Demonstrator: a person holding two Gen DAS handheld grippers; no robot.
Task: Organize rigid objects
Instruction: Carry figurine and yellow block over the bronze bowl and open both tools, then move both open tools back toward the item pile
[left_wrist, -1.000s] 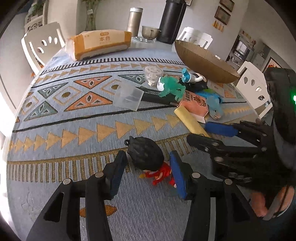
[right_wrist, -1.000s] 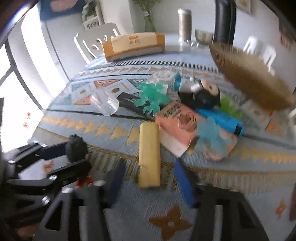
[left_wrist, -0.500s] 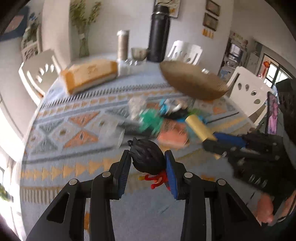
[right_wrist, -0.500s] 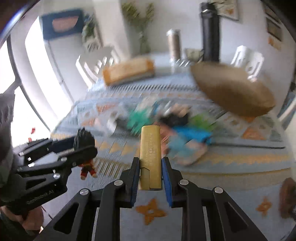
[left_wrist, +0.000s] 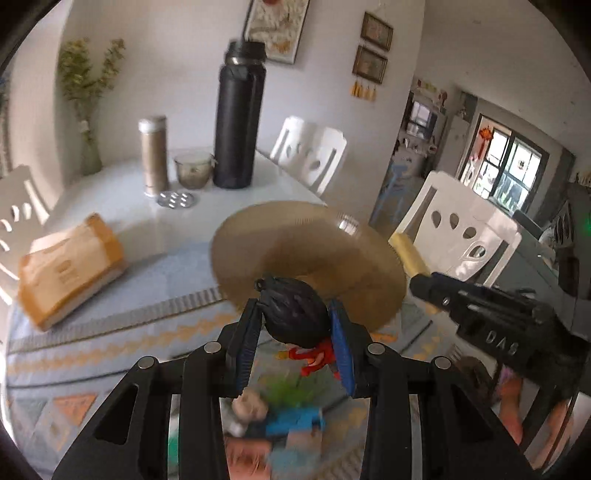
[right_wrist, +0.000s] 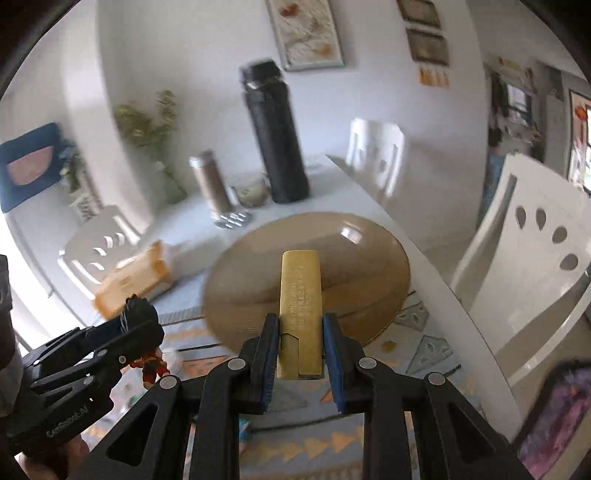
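Both tongs raised, one figurine (left_wrist: 295, 314), one yellow bar (right_wrist: 300, 314), perhaps one bowl (right_wrist: 369, 266)

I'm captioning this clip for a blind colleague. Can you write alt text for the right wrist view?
The right gripper is shut on a flat yellow bar, held in the air and pointing at a wide brown bowl on a patterned table. At lower left, the left gripper is shut on a dark-haired toy figure; a tall black flask stands behind.
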